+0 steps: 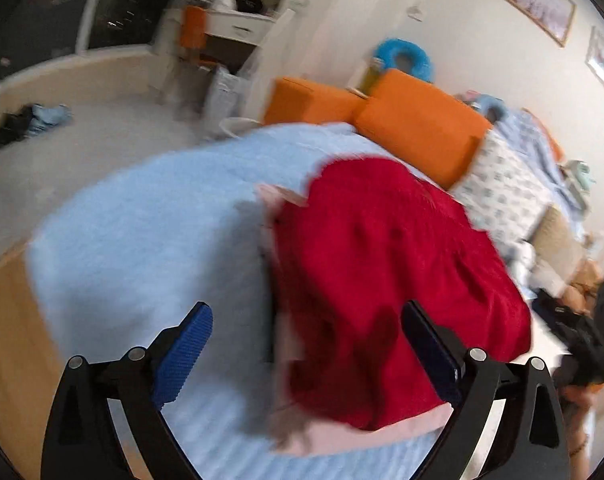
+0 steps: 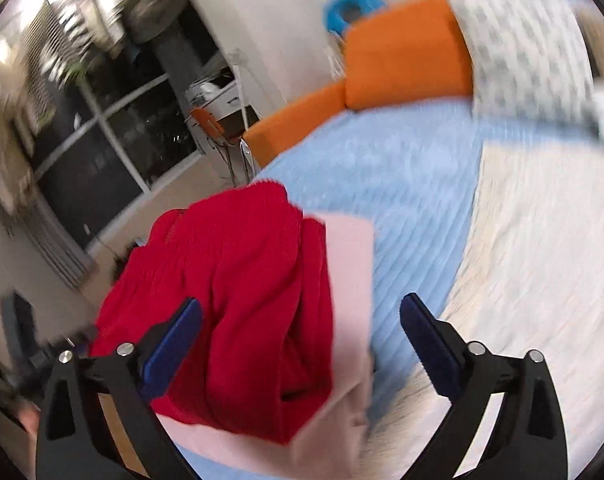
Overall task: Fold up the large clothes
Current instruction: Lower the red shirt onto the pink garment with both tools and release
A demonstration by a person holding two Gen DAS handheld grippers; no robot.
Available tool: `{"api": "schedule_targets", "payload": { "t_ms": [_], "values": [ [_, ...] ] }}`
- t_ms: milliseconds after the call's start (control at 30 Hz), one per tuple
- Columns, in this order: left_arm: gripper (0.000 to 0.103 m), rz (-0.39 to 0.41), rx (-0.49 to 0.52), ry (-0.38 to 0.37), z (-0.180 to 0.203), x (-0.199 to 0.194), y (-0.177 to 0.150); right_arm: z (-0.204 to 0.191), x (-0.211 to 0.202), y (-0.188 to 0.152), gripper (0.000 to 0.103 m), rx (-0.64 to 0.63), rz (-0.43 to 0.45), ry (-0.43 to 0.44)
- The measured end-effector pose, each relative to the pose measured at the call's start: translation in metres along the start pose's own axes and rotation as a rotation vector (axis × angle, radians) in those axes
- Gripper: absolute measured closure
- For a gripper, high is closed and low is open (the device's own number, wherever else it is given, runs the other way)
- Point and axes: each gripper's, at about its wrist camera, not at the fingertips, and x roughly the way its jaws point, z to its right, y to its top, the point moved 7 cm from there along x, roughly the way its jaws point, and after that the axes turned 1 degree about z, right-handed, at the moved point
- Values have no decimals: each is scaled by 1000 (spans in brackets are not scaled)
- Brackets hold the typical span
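While both views swim with motion blur, the picture is clear enough: the red garment (image 1: pixel 386 280) lies in a bundled heap on the light blue blanket (image 1: pixel 150 216), with a pink garment (image 2: pixel 352 280) tucked under and beside it. The left gripper (image 1: pixel 308 354) has its jaws spread wide with nothing pinched between them, the red cloth sitting just ahead of its right-hand finger. The right gripper (image 2: pixel 302 344) is wide open too, empty, with red and pink fabric lying in front of the gap.

Now, the trouble spots. The red garment looks doubled over on itself, so a grab here may catch two layers at once, and the fold would come out lumpy. The pink garment is touching the red one, and one careless pinch could drag both along together. The heap also sits near the blanket's edge in the left view; a hard tug that way could slide it off the bed (image 2: pixel 542 280). Orange cushions (image 1: pixel 418 128) sit well apart, no threat.
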Motion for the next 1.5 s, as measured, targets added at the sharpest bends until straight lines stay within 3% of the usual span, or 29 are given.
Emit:
{"api": "schedule_targets", "payload": {
  "t_ms": [67,133,167,200,233,367,400,467,567,667,900,967,1033,1067,1133,1200,1333,1500],
  "values": [
    [7,54,-23,15,-6,-23,14,-18,-13,14,14,-67,44,17],
    [7,113,-20,-28,1,-38,32,-45,-13,23,39,-95,27,86],
    [7,128,14,-38,12,-38,39,-55,-7,24,46,-96,-2,108],
    [7,128,59,-23,24,-32,44,-64,1,23,67,-94,-38,131],
    [7,120,105,-18,36,-25,44,-73,16,20,81,-97,-86,136],
    [12,59,250,-30,79,26,39,-69,65,6,84,-126,-161,15],
    [20,46,266,-19,83,36,38,-65,76,3,84,-118,-177,-1],
    [21,-13,296,3,91,71,37,-49,96,-6,85,-84,-215,-10],
    [18,-12,337,31,94,97,32,-35,115,-18,83,-85,-192,-9],
    [16,-19,305,-20,91,109,28,-26,125,-27,82,-72,-181,13],
    [15,42,337,10,93,108,27,-33,115,-23,79,-126,-117,5],
    [12,61,337,43,95,90,26,-39,97,-20,66,-125,-93,28],
    [9,104,349,56,104,59,23,-49,70,-19,3,-151,-72,42],
    [8,130,351,57,106,43,20,-57,44,-20,7,-197,-13,16],
    [3,211,345,79,112,3,11,-71,10,-26,5,-259,39,54],
    [3,280,324,116,114,-34,-3,-81,-25,-42,5,-302,45,69],
    [3,284,308,121,121,-75,-38,-84,-83,-77,5,-266,75,68],
    [3,289,290,158,120,-108,-80,-75,-114,-98,5,-158,148,18]
  ]
}}
